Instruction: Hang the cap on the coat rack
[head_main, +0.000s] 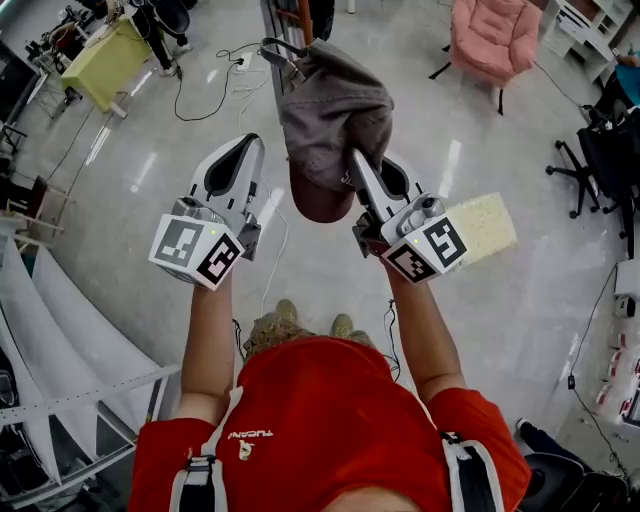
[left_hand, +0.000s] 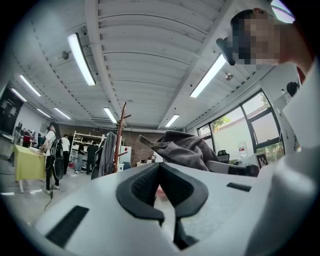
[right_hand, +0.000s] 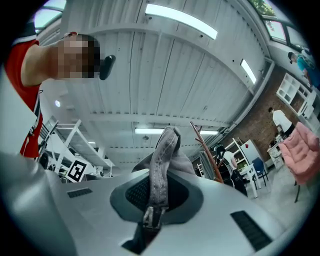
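Red shirt (head_main: 330, 420) fills 6 o'clock in the head view. Left gripper (head_main: 248, 145), at 10 o'clock from it: jaws closed together, nothing between them. Right gripper (head_main: 358, 165), at 1 o'clock: clamped tight on the back strap of the grey cap (head_main: 335, 105). The cap is held up in the air at 12 o'clock, just beyond the jaw tips, its brim nearest the person. The wooden coat rack (left_hand: 119, 137) stands well apart ahead, at 11 o'clock from the cap in the left gripper view, with a grey coat (left_hand: 107, 150) hanging on it.

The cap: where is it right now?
In the head view the grey cap sits top centre, its strap pinched by the right gripper, beside the empty left gripper; the coat rack stands further off.
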